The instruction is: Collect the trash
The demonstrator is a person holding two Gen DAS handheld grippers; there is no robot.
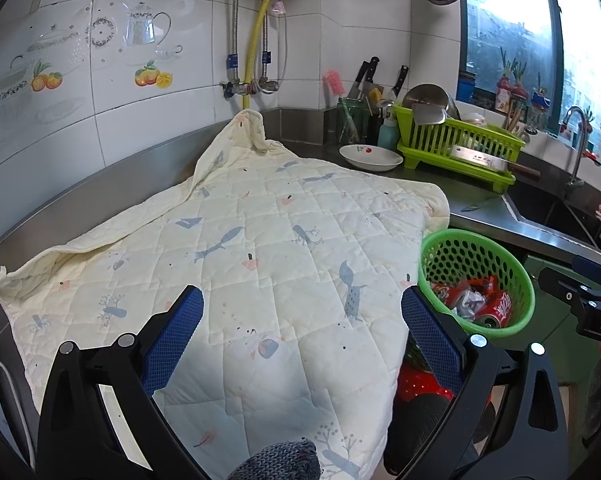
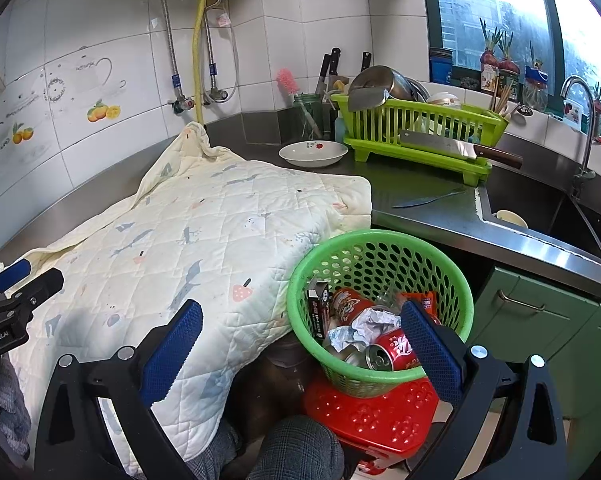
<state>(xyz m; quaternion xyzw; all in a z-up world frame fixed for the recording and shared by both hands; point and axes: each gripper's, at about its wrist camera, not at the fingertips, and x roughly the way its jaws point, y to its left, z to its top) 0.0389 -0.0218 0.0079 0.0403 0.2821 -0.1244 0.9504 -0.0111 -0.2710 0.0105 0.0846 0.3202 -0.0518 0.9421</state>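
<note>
Right wrist: right gripper (image 2: 300, 344) jaws apart, empty, over green basket (image 2: 380, 240) holding cans, wrappers; left gripper (image 1: 302, 320) jaws apart above quilt (image 1: 240, 240).

Green basket (image 2: 380, 256) of trash beside quilted cloth (image 2: 204, 240).

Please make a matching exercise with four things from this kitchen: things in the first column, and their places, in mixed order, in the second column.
Things:
1. cola can
2. cleaver
3. quilt
4. green basket

Places:
A. spread over the counter
B. on a red stool
C. in the green basket
D. across the front of the dish rack

Pairs: 1-C, 2-D, 3-A, 4-B
</note>
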